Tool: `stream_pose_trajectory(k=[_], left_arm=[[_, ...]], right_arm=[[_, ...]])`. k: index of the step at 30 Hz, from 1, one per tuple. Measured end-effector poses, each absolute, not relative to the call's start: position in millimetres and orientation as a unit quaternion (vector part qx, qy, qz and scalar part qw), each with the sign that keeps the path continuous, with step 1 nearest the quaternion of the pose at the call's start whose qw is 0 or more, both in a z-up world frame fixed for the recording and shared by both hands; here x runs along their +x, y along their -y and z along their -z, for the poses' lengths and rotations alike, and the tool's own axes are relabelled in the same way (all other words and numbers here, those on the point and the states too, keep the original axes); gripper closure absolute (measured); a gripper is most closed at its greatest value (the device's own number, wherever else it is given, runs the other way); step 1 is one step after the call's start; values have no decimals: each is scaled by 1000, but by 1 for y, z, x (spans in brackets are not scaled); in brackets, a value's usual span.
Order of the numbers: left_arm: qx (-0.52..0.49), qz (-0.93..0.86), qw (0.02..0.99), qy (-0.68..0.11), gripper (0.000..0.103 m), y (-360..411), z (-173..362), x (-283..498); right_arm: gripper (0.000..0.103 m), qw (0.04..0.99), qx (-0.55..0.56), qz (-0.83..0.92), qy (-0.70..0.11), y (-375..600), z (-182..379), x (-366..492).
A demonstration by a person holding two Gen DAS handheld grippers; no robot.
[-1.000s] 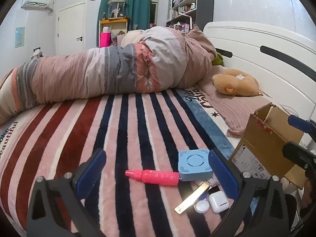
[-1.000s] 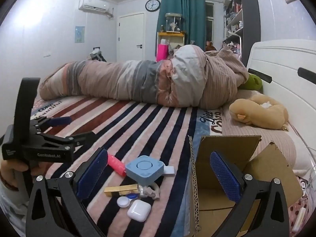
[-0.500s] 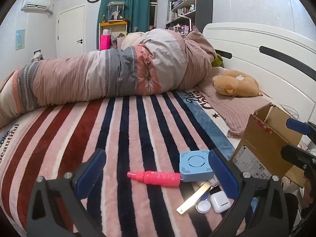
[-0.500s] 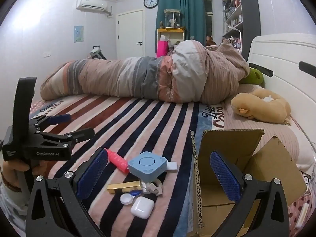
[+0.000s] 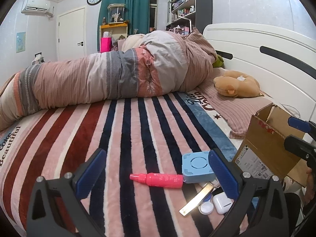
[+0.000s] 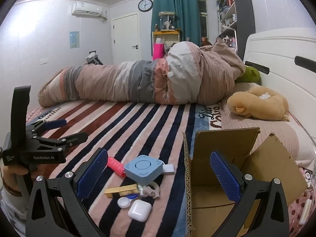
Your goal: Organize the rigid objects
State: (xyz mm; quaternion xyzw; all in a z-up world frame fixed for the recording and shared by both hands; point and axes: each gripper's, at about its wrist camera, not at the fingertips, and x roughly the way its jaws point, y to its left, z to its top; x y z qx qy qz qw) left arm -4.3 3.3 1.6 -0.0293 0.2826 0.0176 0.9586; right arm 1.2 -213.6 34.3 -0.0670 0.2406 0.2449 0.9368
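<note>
Through the left wrist camera we see our left tool [image 5: 156, 172] spread wide with nothing between its blue pads, held low over the striped blanket [image 5: 122, 138] on the bed. A pink spray bottle [image 5: 158, 180] lies on its side between the pads, its base just beside a light blue square device [image 5: 197, 166]. Nearer the right pad lie a gold bar [image 5: 196, 199], a small round white lid [image 5: 205, 209] and a white earbud case [image 5: 223, 203], all close together. An open cardboard box [image 5: 266, 154] stands at the right, with the right tool's fingers [image 5: 298, 136] showing past it. A rolled duvet [image 5: 118, 79] lies across the far side of the bed, and a tan plush toy [image 5: 237, 86] rests by the headboard.

Through the right wrist camera our right tool [image 6: 158, 174] is likewise spread apart and empty. Its right pad sits in front of the cardboard box [image 6: 227, 144]'s open mouth; its left pad partly covers the pink spray bottle [image 6: 115, 165]. The light blue square device [image 6: 143, 168] sits just left of the box, with the gold bar [image 6: 121, 190], round white lid [image 6: 124, 202] and earbud case [image 6: 139, 210] clustered below it. The left tool [image 6: 65, 131] shows at the left, fingers apart.
</note>
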Motion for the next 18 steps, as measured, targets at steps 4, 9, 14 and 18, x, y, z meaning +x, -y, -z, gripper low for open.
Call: stream_pose_trajectory(k=[4, 9, 14, 18], left_arm=[[-34, -10, 958, -284, 1, -6, -2, -4], [-38, -7, 958, -283, 1, -6, -2, -5], [-41, -5, 958, -282, 1, -9, -3, -4], [-42, -2, 958, -282, 1, -10, -3, -4]], right_arm=[[0, 939, -61, -241, -239, 217, -33, 3], [0, 942, -65, -235, -230, 217, -35, 2], [0, 946, -76, -228, -219, 218, -36, 0], [0, 941, -62, -239, -231, 220, -35, 0]])
